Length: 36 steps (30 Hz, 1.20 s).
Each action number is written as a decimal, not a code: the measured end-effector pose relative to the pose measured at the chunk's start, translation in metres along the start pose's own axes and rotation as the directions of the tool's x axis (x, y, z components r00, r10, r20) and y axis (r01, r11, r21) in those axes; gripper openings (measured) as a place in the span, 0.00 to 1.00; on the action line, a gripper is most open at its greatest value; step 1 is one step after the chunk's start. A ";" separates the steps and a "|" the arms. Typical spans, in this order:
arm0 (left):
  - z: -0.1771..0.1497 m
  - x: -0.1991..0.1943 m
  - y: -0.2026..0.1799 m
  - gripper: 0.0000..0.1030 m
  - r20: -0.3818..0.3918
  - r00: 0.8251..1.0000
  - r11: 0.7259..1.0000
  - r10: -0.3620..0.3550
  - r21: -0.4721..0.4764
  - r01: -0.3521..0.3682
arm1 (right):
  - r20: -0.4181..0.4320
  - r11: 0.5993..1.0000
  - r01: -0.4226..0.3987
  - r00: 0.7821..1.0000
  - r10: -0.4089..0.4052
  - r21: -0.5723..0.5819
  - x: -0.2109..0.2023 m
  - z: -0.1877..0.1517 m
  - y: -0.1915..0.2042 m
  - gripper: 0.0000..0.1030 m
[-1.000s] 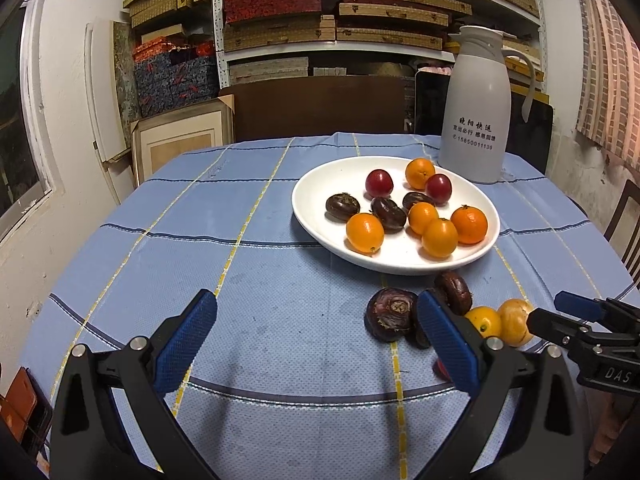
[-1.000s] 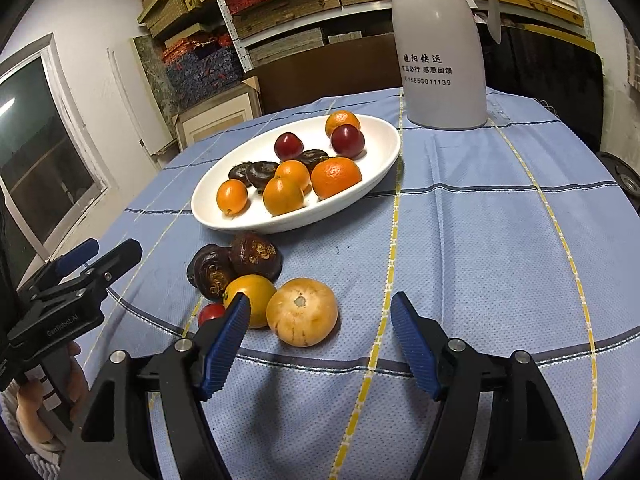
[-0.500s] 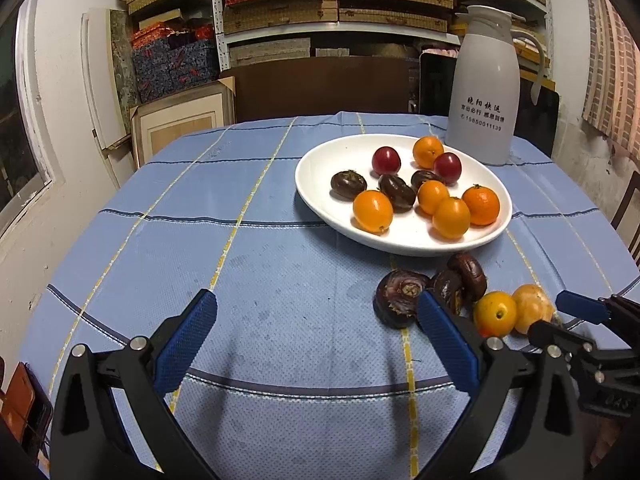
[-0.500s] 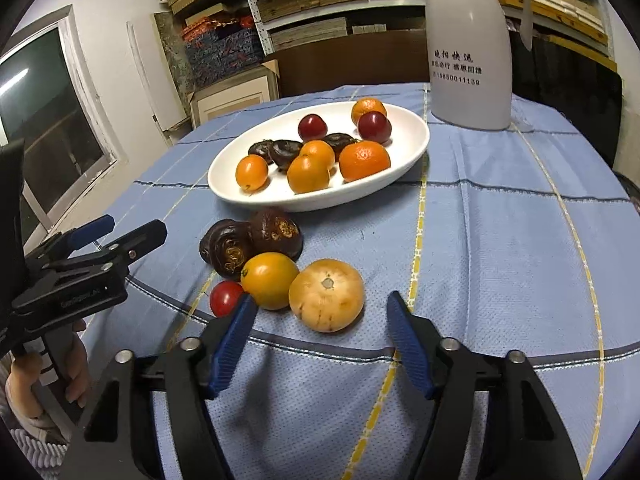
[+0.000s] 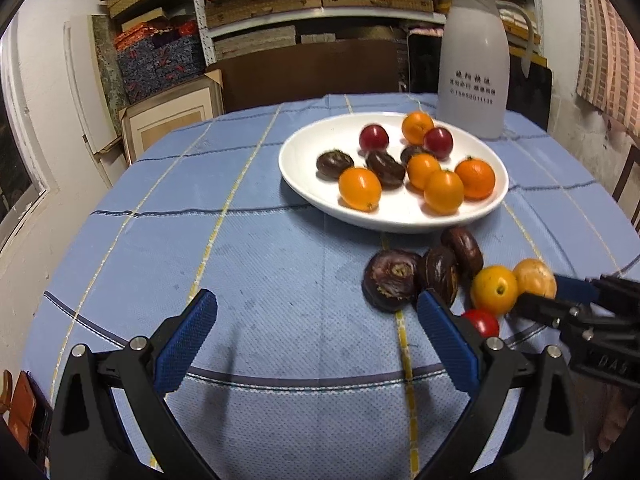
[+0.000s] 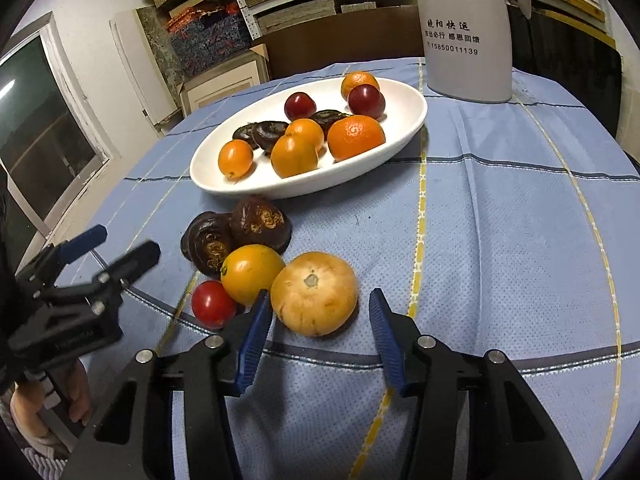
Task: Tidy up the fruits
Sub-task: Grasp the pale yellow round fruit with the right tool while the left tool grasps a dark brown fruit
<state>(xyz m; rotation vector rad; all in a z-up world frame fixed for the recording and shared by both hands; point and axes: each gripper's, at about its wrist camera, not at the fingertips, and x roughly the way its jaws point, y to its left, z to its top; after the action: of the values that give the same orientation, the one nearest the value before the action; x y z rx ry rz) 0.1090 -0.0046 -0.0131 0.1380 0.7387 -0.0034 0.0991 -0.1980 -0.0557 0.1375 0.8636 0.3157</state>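
1. While the left tongs (image 5: 316, 320) are hanging spread over bare bench (image 5: 248, 248), the right tongs (image 6: 318, 316) are narrowing, though unclosed, around the tan fruit (image 6: 314, 294), closer than a second ago.
2. Contact is probably not yet happening; the white plate (image 6: 400, 140) is waiting beyond.
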 end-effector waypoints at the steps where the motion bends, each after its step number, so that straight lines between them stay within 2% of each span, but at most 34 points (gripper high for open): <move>1: -0.001 0.001 -0.001 0.95 -0.004 1.000 1.000 0.002 0.007 -0.002 | 0.000 1.000 -0.008 1.000 0.008 -0.002 0.000 0.000 0.000 0.42; 8: -0.001 0.012 -0.003 0.95 -0.037 0.999 1.000 -0.014 0.020 0.014 | 0.000 1.000 0.001 1.000 -0.001 -0.029 -0.004 -0.001 0.003 0.40; 12: 0.002 0.030 -0.004 0.95 -0.102 0.994 0.999 -0.031 0.037 0.035 | -0.001 1.000 -0.001 1.000 0.001 -0.021 -0.004 -0.001 0.002 0.41; 17: 0.012 0.045 -0.012 0.95 -0.124 0.991 0.996 -0.050 0.066 0.058 | -0.002 1.000 -0.001 1.000 0.001 -0.021 -0.004 -0.002 0.002 0.41; 22: 0.019 0.059 -0.009 0.96 -0.158 0.983 0.995 -0.092 0.033 0.099 | -0.002 1.000 -0.003 1.000 0.003 -0.019 -0.003 -0.002 0.002 0.41; 24: 0.019 0.058 -0.004 0.96 -0.152 0.985 0.996 -0.081 0.022 0.085 | -0.002 1.000 -0.003 1.000 0.003 -0.019 -0.003 -0.002 0.002 0.41; 27: 0.014 0.049 0.008 0.96 -0.121 0.993 0.999 -0.001 0.036 0.005 | -0.003 1.000 -0.003 1.000 0.003 -0.017 -0.003 -0.001 0.002 0.41; 29: 0.013 0.047 0.017 0.96 -0.121 0.993 1.000 0.016 0.015 -0.015 | -0.004 1.000 -0.002 1.000 0.002 -0.017 -0.003 -0.002 0.002 0.41; 31: 0.014 0.048 0.024 0.96 -0.127 0.992 1.000 0.010 -0.014 -0.011 | -0.004 1.000 -0.003 1.000 0.003 -0.017 -0.003 -0.002 0.001 0.41; 33: 0.016 0.048 0.022 0.95 -0.118 0.992 0.999 -0.038 -0.025 0.035 | -0.004 1.000 -0.004 1.000 0.003 -0.016 -0.004 -0.002 0.001 0.41; 36: 0.021 0.049 0.014 0.95 -0.100 0.995 1.000 -0.022 0.013 0.024 | -0.004 1.000 -0.004 1.000 0.004 -0.016 -0.004 -0.002 0.001 0.41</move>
<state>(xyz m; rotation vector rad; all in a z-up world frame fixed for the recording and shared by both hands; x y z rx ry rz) 0.1595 0.0093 -0.0290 0.1438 0.8406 -0.0236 0.0953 -0.1979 -0.0538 0.1237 0.8642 0.3263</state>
